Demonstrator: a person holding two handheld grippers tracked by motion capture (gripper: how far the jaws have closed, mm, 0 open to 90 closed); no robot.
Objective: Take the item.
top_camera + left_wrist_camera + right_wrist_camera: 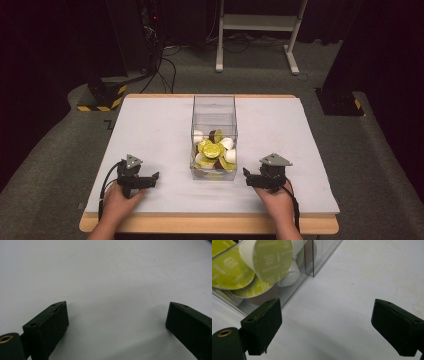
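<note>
Resting low on the white table [150, 130], both grippers flank the clear box [214, 137], which stands mid-table and serves as the landmark here. The left gripper [150, 180] sits to the box's left, well apart from it; its own view has only bare tabletop between jaws spread wide, holding nothing. The right gripper [250, 178] lies just beside the box's near right corner, its jaws likewise wide apart and empty; in its own view [325, 320] the near jaw almost meets the box wall [294, 287].

Inside the box lies a heap of coffee pods [214, 150], green-lidded and white-bodied with a few brown ones, filling roughly the lower half. The walls rise well above the heap, and the top looks open, though that is hard to tell through clear plastic.

Risks, as I judge them: the box looks light and tall, so a gripper brushing its wall on the way up could slide or tip it, especially the right one, which starts so close to the corner. Reaching down into a narrow box with wide jaws may catch the rim. The pods [272, 260] lie tilted and stacked at odd angles, with smooth lids; a pinch across a slanted lid could slip, or squeeze one out sideways and shift the heap.
</note>
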